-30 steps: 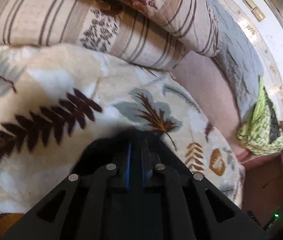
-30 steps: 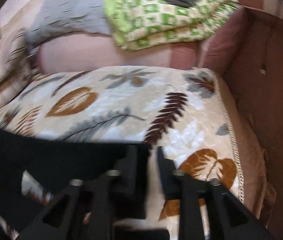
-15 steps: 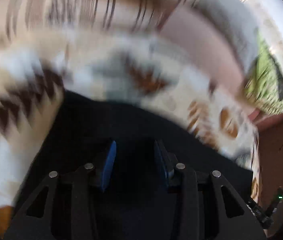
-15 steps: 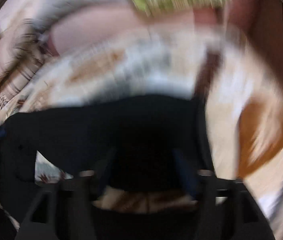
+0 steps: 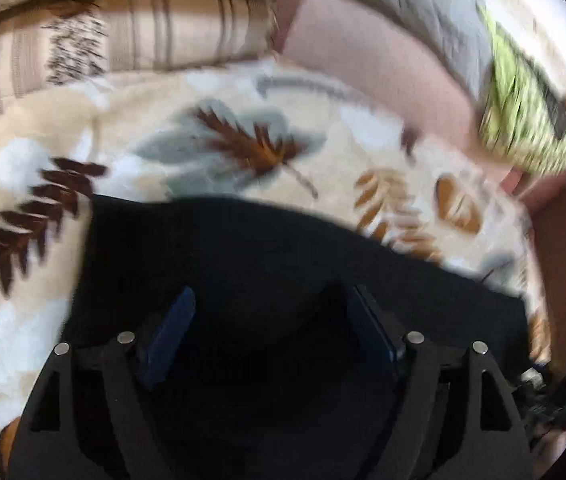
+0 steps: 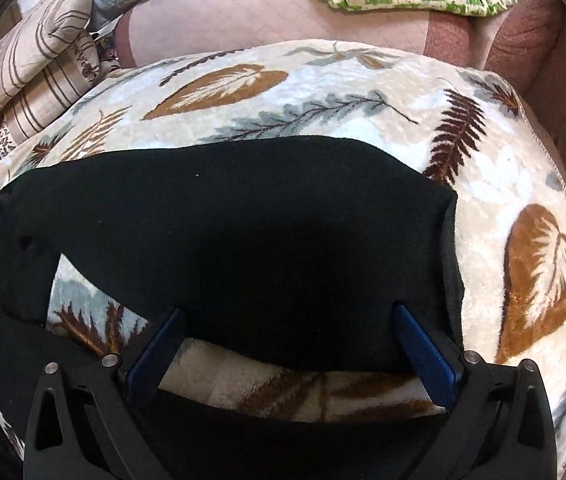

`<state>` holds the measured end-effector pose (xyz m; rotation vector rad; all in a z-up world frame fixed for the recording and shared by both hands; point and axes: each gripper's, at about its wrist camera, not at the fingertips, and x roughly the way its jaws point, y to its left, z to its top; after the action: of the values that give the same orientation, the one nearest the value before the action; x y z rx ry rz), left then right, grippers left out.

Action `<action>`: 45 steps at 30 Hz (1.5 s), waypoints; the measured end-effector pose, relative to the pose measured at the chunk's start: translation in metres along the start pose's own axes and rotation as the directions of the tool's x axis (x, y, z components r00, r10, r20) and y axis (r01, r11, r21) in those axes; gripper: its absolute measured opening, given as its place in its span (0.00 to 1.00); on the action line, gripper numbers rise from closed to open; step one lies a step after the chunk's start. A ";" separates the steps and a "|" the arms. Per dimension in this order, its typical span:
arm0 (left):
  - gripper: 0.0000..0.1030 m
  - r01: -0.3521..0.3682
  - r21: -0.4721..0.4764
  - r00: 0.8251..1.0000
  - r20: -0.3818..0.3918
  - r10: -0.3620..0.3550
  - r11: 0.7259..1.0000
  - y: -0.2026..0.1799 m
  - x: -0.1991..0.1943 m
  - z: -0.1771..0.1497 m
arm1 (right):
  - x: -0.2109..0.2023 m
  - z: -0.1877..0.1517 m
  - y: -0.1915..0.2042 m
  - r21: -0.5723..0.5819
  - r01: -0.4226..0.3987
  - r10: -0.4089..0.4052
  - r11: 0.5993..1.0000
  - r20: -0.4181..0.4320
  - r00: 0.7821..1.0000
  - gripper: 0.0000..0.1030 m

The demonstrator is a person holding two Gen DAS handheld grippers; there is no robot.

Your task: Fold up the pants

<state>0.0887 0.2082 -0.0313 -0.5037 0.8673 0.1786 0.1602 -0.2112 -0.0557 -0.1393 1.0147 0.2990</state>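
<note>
Both grippers opening, left gripper [image 5: 271, 332] & right gripper [image 6: 289, 340] letting pants [image 6: 223, 216] drop on blanket [image 6: 323, 92]. Lift clear w/o snagging fold; smooth edges next.
</note>
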 end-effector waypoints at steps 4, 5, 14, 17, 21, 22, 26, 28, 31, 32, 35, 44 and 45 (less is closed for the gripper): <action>0.83 0.060 -0.083 0.971 0.235 -0.039 0.995 0.040 -0.062 0.007 | -0.044 0.003 -0.014 0.060 -0.006 -0.003 0.998 0.151 0.989 0.98; 0.83 0.032 -0.077 0.964 0.267 -0.010 0.997 0.045 -0.068 0.006 | -0.057 0.003 -0.017 0.074 -0.007 -0.008 0.997 0.200 0.980 0.98; 0.84 -0.190 0.167 0.942 0.309 0.132 0.967 -0.040 -0.088 -0.058 | -0.140 -0.013 -0.005 0.154 -0.023 -0.029 0.988 0.324 0.946 0.99; 0.83 -0.184 0.241 0.951 0.290 0.110 0.953 -0.074 -0.092 -0.096 | -0.145 -0.030 0.023 0.080 -0.014 -0.009 0.997 0.277 0.961 0.99; 0.84 -0.214 0.326 0.954 0.271 0.125 0.921 -0.102 -0.092 -0.129 | -0.149 -0.056 0.052 0.030 -0.041 0.033 0.999 0.221 0.975 0.99; 0.84 -0.230 0.344 0.952 0.274 0.137 0.910 -0.105 -0.092 -0.133 | -0.152 -0.060 0.058 0.017 -0.036 0.031 0.999 0.230 0.973 0.99; 0.84 -0.224 0.356 0.953 0.274 0.128 0.907 -0.112 -0.099 -0.134 | -0.157 -0.062 0.066 -0.007 0.018 -0.015 1.000 0.250 0.968 0.98; 0.84 -0.227 0.345 0.949 0.286 0.128 0.911 -0.113 -0.104 -0.133 | -0.155 -0.060 0.062 0.011 0.017 -0.019 1.000 0.243 0.970 0.98; 0.84 -0.224 0.334 0.948 0.294 0.125 0.916 -0.112 -0.106 -0.133 | -0.153 -0.059 0.052 0.059 0.027 -0.040 0.998 0.233 0.972 0.98; 0.84 -0.227 0.334 0.946 0.298 0.126 0.915 -0.111 -0.106 -0.133 | -0.153 -0.060 0.049 0.071 0.026 -0.042 0.997 0.233 0.972 0.98; 0.84 -0.229 0.324 0.948 0.287 0.135 0.918 -0.106 -0.098 -0.131 | -0.154 -0.060 0.040 0.103 0.028 -0.052 0.994 0.238 0.970 0.98; 0.86 -0.214 0.198 0.951 0.266 0.158 0.957 -0.025 -0.091 -0.016 | -0.158 -0.013 0.003 0.121 0.071 -0.113 0.990 0.392 0.913 0.99; 0.86 -0.226 0.184 0.952 0.251 0.176 0.957 -0.012 -0.083 0.001 | -0.156 -0.006 -0.002 0.136 0.059 -0.110 0.989 0.401 0.909 0.99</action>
<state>0.0402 0.2024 0.0373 -0.1887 0.6972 0.3235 0.0790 -0.2434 0.0741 -0.0076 0.6059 0.1754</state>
